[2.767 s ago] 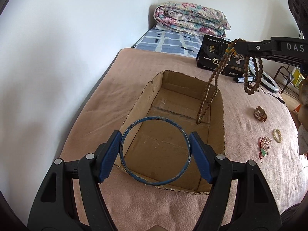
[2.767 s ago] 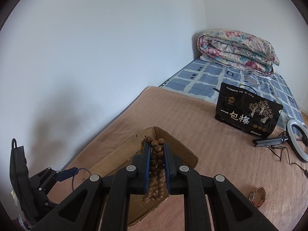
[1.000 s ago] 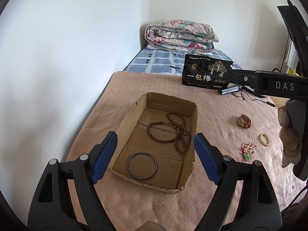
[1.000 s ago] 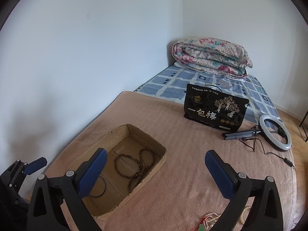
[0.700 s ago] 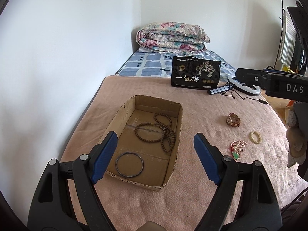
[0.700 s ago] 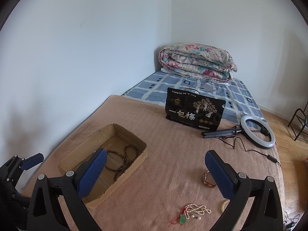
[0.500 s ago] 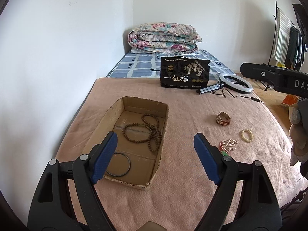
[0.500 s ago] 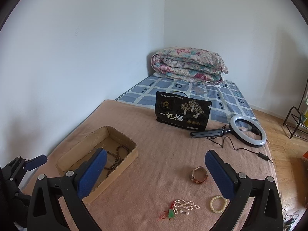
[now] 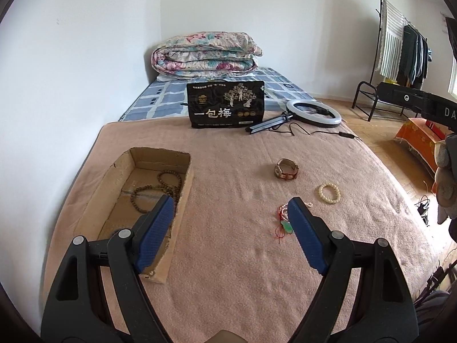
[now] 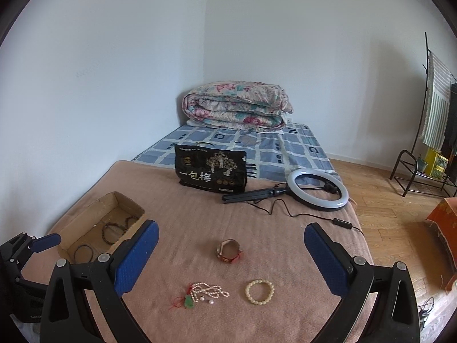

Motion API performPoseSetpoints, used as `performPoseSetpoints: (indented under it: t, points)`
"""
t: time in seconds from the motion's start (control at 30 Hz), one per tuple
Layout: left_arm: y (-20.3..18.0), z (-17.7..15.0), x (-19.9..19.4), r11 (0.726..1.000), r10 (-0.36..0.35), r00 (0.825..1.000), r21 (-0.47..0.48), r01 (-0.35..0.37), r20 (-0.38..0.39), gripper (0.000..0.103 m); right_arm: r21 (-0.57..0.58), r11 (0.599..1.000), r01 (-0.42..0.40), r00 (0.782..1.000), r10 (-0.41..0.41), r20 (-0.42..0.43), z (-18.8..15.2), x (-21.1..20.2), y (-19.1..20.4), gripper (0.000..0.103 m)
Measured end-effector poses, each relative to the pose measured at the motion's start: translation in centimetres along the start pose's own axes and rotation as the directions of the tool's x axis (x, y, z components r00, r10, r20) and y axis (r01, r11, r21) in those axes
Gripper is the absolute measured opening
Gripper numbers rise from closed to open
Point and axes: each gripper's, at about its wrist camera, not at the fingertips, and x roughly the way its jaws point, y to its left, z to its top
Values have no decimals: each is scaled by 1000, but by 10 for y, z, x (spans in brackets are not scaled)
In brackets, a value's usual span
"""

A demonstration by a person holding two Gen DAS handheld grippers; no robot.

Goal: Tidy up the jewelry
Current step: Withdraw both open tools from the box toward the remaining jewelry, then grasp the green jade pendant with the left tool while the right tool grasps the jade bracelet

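Jewelry: watch (image 10: 229, 251), pearl necklace (image 10: 208, 291), bead bracelet (image 10: 259, 291) on blanket (image 10: 257, 228) between spread right gripper (image 10: 230, 260) fingers; box (image 10: 85, 223) with beads (image 9: 160, 188) far left; black bag (image 10: 211, 173), ring light (image 10: 317, 193) beyond; left gripper (image 9: 230, 234) agape, empty.

Soft, even daylight is seen in both views; shadows are faint. Strong fisheye bending and dark vignetted corners are noted. Focus is sharp throughout.
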Motion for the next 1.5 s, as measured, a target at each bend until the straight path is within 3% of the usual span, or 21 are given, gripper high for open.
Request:
performPoseSetpoints:
  t: [0.37, 0.7, 0.8, 0.97, 1.07, 1.23, 1.5]
  points:
    - [-35, -20, 39, 995, -86, 993, 32, 89, -83, 83, 6, 998, 68, 996, -68, -58, -44, 21, -76, 103]
    - [-61, -43, 85, 986, -148, 974, 50, 158, -174, 71, 25, 999, 39, 978, -33, -207, -86, 67, -105, 103]
    - [-69, -49, 102, 983, -157, 964, 58, 173, -215, 59, 50, 998, 42, 967, -28, -253, -96, 86, -113, 101]
    - [-80, -54, 129, 978, -181, 949, 56, 202, -258, 57, 90, 996, 22, 943, 9, -334, -112, 113, -121, 82]
    - [-83, -57, 144, 977, -187, 940, 41, 207, -286, 50, 100, 995, 18, 928, 21, -372, -120, 129, -124, 74]
    - [-82, -61, 169, 980, -188, 926, 6, 201, -327, 49, 134, 991, 10, 909, 47, -415, -131, 146, -130, 60]
    - [-84, -64, 187, 984, -159, 928, 17, 175, -338, 41, 175, 984, -19, 889, 97, -447, -139, 167, -128, 42]
